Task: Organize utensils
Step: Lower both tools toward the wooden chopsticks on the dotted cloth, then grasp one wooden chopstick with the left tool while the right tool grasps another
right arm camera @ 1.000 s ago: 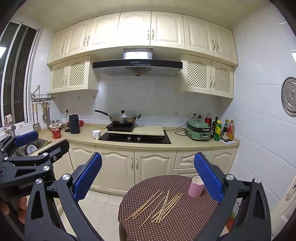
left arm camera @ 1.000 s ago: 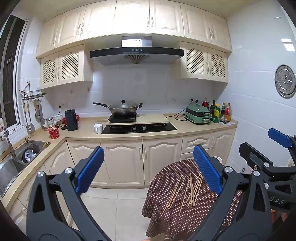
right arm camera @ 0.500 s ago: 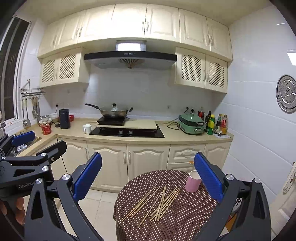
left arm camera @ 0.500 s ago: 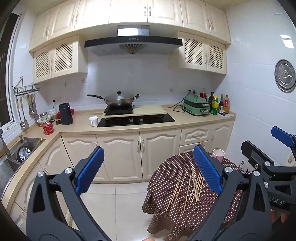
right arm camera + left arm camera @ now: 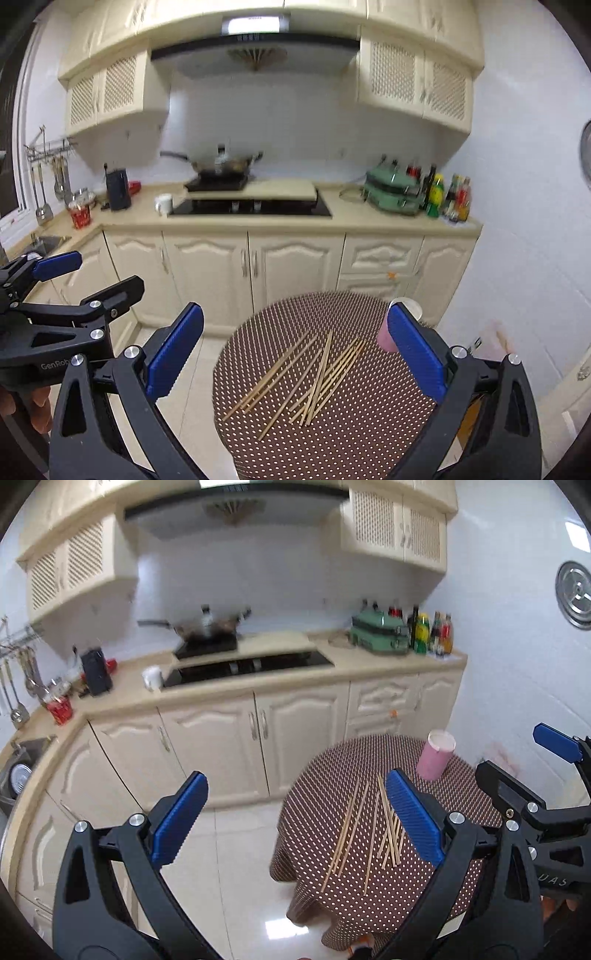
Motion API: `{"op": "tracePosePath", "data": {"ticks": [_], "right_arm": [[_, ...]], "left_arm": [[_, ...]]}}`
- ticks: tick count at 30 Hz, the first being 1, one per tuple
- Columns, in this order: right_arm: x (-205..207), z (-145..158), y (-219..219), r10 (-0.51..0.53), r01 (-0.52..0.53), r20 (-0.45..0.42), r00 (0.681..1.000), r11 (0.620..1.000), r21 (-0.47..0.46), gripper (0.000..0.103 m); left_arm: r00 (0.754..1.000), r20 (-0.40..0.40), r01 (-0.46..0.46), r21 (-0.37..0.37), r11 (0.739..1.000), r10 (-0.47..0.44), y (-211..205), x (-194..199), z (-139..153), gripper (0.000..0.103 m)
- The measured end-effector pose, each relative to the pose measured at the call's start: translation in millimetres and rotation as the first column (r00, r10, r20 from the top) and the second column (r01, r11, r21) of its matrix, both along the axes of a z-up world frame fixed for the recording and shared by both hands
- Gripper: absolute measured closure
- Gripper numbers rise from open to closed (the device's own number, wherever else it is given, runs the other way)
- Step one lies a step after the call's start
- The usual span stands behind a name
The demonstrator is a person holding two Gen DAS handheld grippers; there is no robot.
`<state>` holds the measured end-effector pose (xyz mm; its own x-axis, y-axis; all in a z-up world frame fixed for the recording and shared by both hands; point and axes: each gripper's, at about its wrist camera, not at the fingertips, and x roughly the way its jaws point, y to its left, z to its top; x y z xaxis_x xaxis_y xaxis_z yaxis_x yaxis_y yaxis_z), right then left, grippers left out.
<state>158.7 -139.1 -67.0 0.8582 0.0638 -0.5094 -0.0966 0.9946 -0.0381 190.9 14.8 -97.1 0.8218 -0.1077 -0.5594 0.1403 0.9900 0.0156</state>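
Setting: a kitchen with cream cabinets; both cameras look down toward a small round surface (image 5: 332, 435) covered in a brown cloth with white dots.
Left hand-held gripper (image 5: 295, 819): blue-padded jaws spread wide apart, nothing between them; held in the air above the floor, at about 9 o'clock of the round surface. In the right wrist view it shows at the left edge (image 5: 96, 273), also spread.
Right hand-held gripper (image 5: 295, 354): jaws wide apart and empty, held in the air above the near part of the cloth. In the left wrist view it shows at the right edge (image 5: 517, 760).
Chopsticks (image 5: 314, 373): a loose scatter of pale wooden sticks lying flat on the cloth near its middle, several crossing one another; also seen in the left wrist view (image 5: 369, 830).
Pink cup (image 5: 435, 755): upright on the cloth, at about 2 o'clock of the chopsticks and apart from them; in the right wrist view it is partly hidden behind the right jaw pad (image 5: 386, 338).
Background counter: a wok (image 5: 225, 164) on a burner, a white mug (image 5: 163, 204), a green appliance (image 5: 393, 194) and a row of bottles; this part is motion-blurred.
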Motion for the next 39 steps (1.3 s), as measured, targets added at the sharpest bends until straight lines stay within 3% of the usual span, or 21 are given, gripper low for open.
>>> {"op": "tracePosePath", "data": {"ticks": [5, 9, 14, 17, 21, 25, 32, 36, 39], "right_arm": [[62, -40, -22, 0.028, -0.021, -0.157, 0.987, 0.999, 0.047, 0.012], [115, -78, -47, 0.036, -0.003, -0.326, 0.945, 0.995, 0.102, 0.021], [161, -121, -71, 0.032, 0.030, -0.471, 0.881, 0.992, 0.123, 0.030], [183, -149, -88, 0.019, 0.063, -0.544, 0.839, 0.989, 0.133, 0.034], [203, -180, -108, 0.003, 0.098, -0.616, 0.788, 0.987, 0.130, 0.035], [213, -201, -117, -0.003, 0.112, -0.659, 0.752, 0.986, 0.124, 0.036], [225, -223, -131, -0.004, 0.138, -0.703, 0.712, 0.981, 0.134, 0.036], [228, -232, -140, -0.006, 0.149, -0.709, 0.705, 0.979, 0.140, 0.036], [230, -235, -142, -0.008, 0.160, -0.713, 0.701, 0.976, 0.146, 0.036]], "left_arm": [[0.985, -0.173, 0.031, -0.004, 1.000, -0.031, -20, 70, -48, 0.008], [0.955, -0.293, 0.057, 0.006, 0.998, -0.053, -51, 127, -95, 0.008], [0.897, -0.437, 0.068, -0.005, 0.998, -0.064, -76, 184, -151, 0.008], [0.851, -0.522, 0.078, 0.021, 0.997, -0.056, -86, 215, -195, 0.015], [0.778, -0.628, 0.085, 0.053, 0.995, -0.033, -91, 235, -244, 0.025], [0.731, -0.682, 0.110, 0.082, 0.991, -0.025, -99, 241, -275, 0.025], [0.701, -0.713, 0.149, 0.144, 0.978, -0.002, -103, 254, -302, 0.025], [0.713, -0.700, 0.133, 0.093, 0.987, -0.030, -98, 262, -295, 0.025], [0.705, -0.708, 0.148, 0.115, 0.982, -0.023, -97, 267, -298, 0.025]]}}
